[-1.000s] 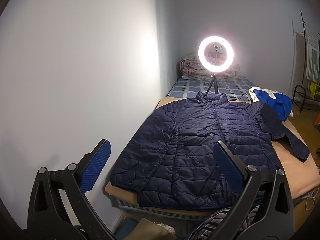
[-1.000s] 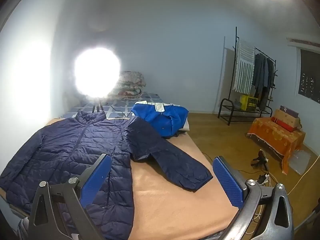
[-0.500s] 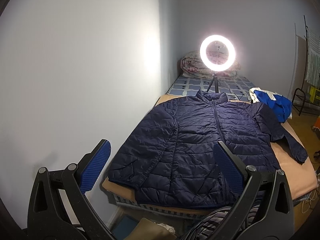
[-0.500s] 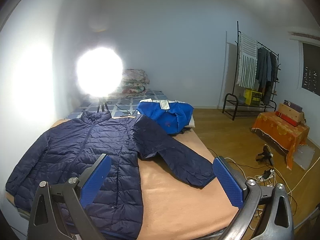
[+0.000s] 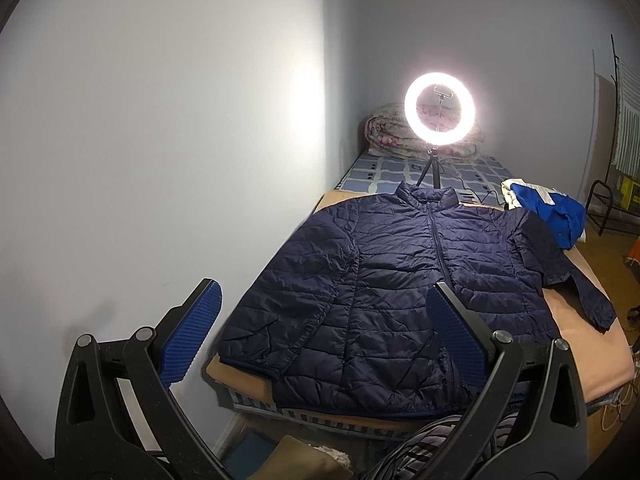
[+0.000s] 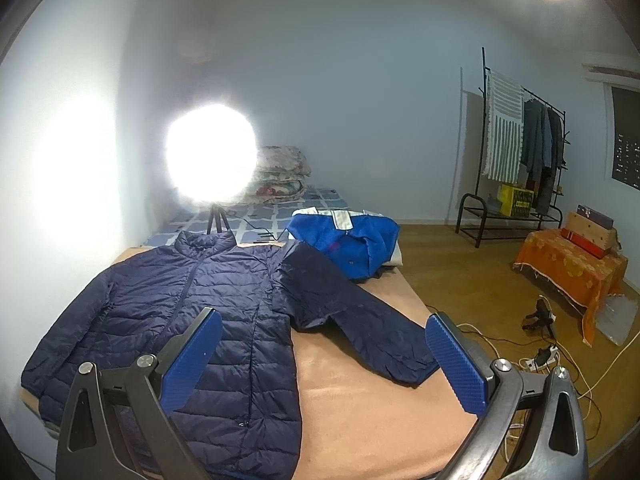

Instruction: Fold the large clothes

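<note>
A navy quilted puffer jacket [image 5: 392,280] lies flat and zipped on a tan blanket-covered bed [image 5: 572,320], collar away from me. Its left sleeve lies along the body; its right sleeve [image 6: 360,320] stretches out across the blanket. It also shows in the right wrist view [image 6: 192,312]. My left gripper [image 5: 324,332] is open and empty, held back from the jacket's hem at the bed's near edge. My right gripper [image 6: 324,360] is open and empty, held above the blanket near the outstretched sleeve's cuff.
A lit ring light on a tripod [image 5: 439,114] stands behind the collar. A blue garment [image 6: 348,240] lies at the bed's right side. Folded quilts [image 6: 280,180] sit at the far end. A clothes rack [image 6: 516,152], orange-covered table [image 6: 568,268] and floor cables [image 6: 544,356] are right. A wall [image 5: 160,160] is left.
Both grippers have drifted slightly, so the jacket sits a little farther right and up in the views. Both stay open. The jacket has not moved.
</note>
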Motion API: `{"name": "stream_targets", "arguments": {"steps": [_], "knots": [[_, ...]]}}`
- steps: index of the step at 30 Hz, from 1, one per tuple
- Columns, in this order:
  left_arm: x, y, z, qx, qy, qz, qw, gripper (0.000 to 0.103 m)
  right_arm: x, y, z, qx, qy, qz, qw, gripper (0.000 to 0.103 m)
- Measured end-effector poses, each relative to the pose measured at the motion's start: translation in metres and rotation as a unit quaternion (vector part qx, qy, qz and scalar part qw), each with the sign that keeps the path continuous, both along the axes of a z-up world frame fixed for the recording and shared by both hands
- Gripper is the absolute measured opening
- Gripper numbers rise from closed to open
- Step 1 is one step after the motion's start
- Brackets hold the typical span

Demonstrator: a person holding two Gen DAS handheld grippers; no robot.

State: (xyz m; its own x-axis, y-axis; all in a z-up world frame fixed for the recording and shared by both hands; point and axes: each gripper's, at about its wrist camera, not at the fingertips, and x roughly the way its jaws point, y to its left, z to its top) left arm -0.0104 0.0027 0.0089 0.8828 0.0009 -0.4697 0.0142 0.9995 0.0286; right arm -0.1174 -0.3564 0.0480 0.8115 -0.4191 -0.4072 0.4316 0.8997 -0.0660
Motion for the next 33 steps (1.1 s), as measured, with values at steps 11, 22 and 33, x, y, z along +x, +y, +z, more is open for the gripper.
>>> {"name": "stream_targets", "arguments": {"steps": [11, 22, 33], "knots": [[0.004, 0.006, -0.001, -0.003, 0.001, 0.007, 1.0, 0.103, 0.002, 0.003, 0.005, -0.001, -0.006, 0.008, 1.0, 0.103], [0.006, 0.011, -0.003, -0.001, -0.001, 0.011, 0.9999, 0.103, 0.006, 0.006, 0.008, -0.003, -0.008, 0.013, 1.0, 0.103], [0.008, 0.016, -0.005, 0.006, -0.009, 0.024, 0.9996, 0.103, 0.023, 0.014, 0.013, -0.01, -0.012, 0.035, 0.999, 0.103]]}}
